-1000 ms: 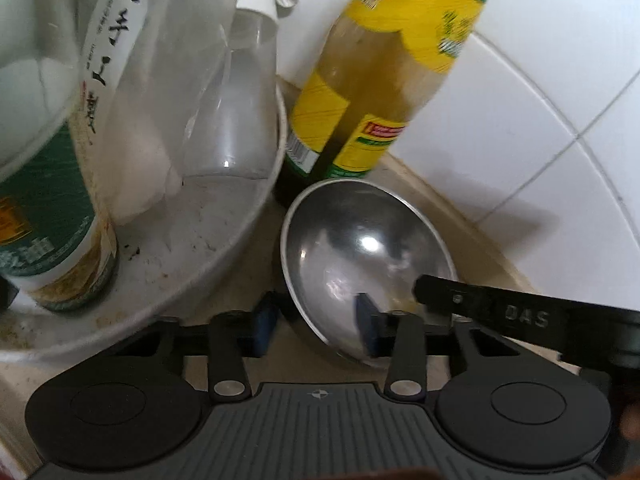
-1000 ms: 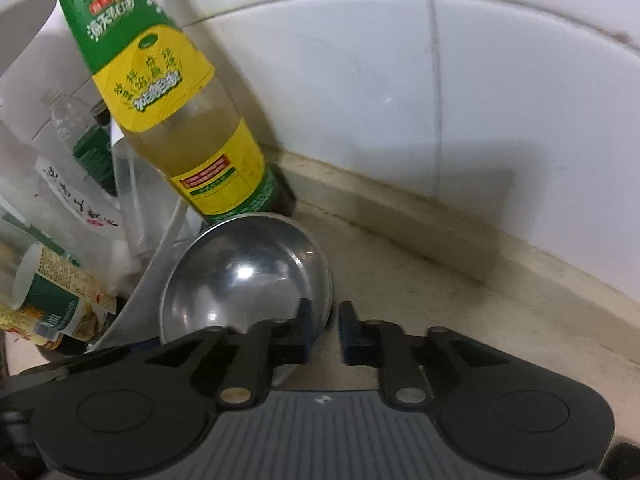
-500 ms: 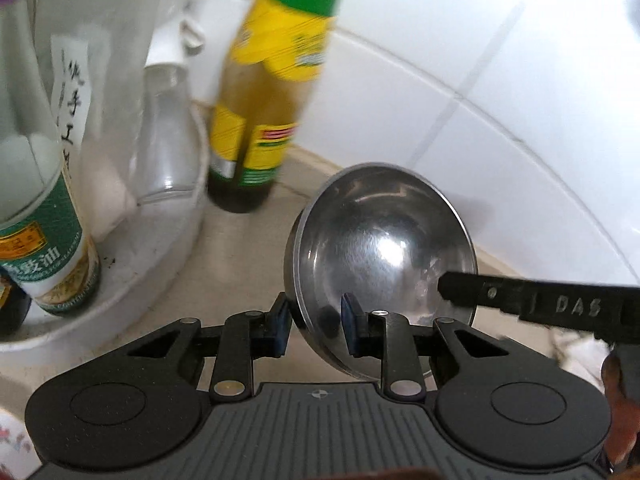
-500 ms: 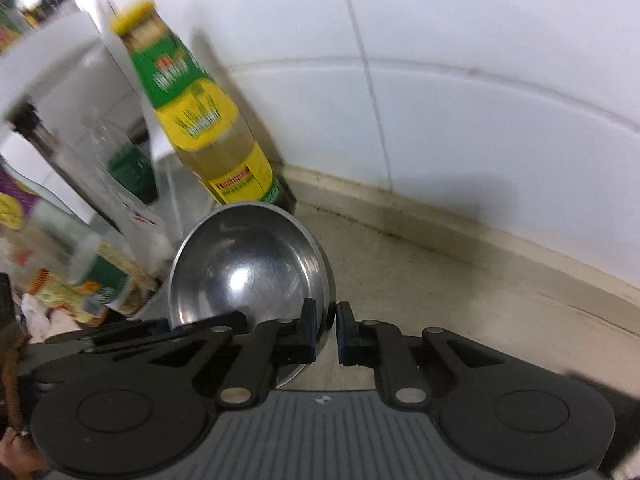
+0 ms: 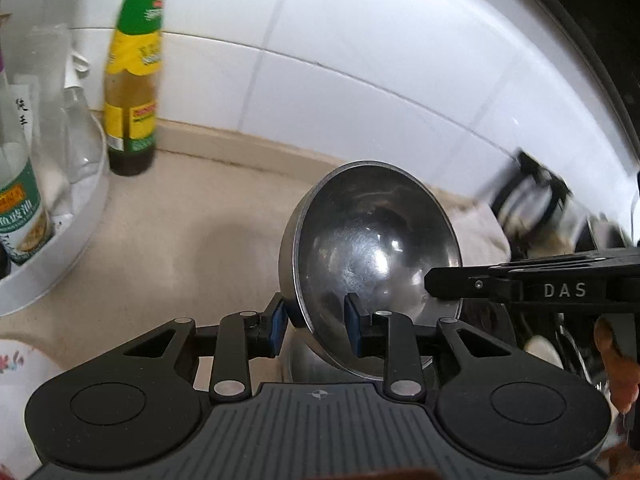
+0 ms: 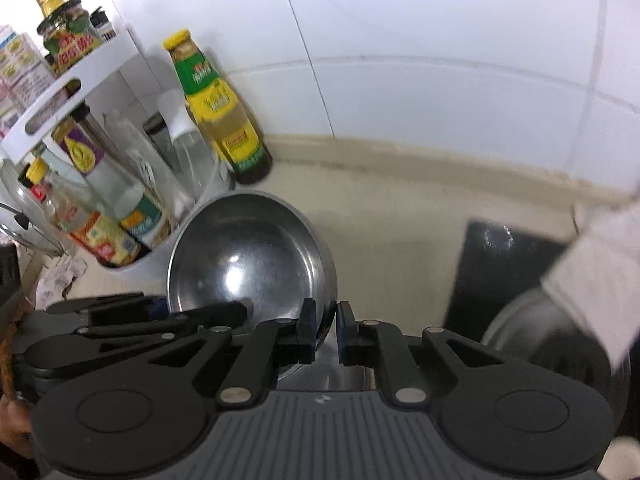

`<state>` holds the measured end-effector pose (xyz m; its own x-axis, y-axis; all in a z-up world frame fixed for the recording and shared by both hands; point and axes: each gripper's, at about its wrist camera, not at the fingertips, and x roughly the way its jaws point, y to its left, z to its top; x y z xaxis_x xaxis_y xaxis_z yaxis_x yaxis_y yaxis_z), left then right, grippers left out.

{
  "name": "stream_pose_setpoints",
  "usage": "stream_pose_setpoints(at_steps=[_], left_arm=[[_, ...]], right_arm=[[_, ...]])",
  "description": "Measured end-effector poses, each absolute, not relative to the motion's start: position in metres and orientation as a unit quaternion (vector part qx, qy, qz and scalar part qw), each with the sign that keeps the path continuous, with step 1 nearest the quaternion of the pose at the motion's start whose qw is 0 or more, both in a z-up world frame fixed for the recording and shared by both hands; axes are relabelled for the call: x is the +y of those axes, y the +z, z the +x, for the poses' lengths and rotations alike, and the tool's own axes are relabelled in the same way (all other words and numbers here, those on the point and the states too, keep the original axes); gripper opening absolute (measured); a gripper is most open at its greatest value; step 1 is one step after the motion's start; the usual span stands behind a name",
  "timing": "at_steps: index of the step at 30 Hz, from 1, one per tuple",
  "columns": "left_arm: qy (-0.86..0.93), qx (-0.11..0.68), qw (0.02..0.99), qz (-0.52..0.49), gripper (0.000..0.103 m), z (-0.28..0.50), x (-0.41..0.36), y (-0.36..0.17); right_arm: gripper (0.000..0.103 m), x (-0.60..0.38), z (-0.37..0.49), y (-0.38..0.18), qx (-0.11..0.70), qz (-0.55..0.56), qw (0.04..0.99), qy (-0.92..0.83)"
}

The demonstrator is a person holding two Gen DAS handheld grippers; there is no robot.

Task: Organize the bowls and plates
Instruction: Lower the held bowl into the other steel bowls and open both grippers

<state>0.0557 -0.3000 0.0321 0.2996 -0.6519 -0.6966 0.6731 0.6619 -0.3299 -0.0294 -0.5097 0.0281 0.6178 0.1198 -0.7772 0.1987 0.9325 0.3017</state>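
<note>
Lifted off the counter since a second ago, the bowl now hangs tilted in the air, well away from the sauce bottle it stood against. Both grippers carry it by the rim. The left gripper has one blue pad outside the wall and one inside; its jaws are narrow and easing open a little, the rim between them, the inner pad just clear of the metal. The right gripper is clamped tight on the opposite edge of the bowl, its fingers nearly together with the thin rim pinched between them. In the left view its black arm reaches in from the right and meets the rim.

Below the bowl lies the beige counter, bare between bowl and bottle. To the left a white round tray holds several bottles, with a white rack of jars above it. White tiles back the counter. To the right a black mat lies on the counter, a dark pot stands next to it, and a white cloth hangs over the pot's edge. A floral plate shows at the lower left corner.
</note>
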Motion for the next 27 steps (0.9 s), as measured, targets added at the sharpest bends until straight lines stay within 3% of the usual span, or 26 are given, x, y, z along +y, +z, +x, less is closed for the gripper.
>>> stream_pose_setpoints(at_steps=[3, 6, 14, 27], left_arm=[[-0.422, 0.428, 0.798, 0.035, 0.043, 0.05, -0.298, 0.023], [-0.42, 0.427, 0.8, 0.047, 0.06, 0.044, -0.292, 0.017], [-0.409, 0.413, 0.813, 0.043, 0.06, 0.034, -0.279, 0.011], [-0.382, 0.362, 0.85, 0.034, 0.076, 0.018, -0.27, 0.01]], right_arm=[[0.012, -0.505, -0.044, 0.018, 0.452, 0.182, 0.873, -0.031], [0.014, -0.5, -0.056, 0.012, 0.454, 0.15, 0.877, -0.055], [0.015, -0.504, -0.082, 0.008, 0.429, 0.158, 0.887, -0.071], [0.021, -0.482, -0.107, 0.017, 0.357, 0.125, 0.923, -0.074]])
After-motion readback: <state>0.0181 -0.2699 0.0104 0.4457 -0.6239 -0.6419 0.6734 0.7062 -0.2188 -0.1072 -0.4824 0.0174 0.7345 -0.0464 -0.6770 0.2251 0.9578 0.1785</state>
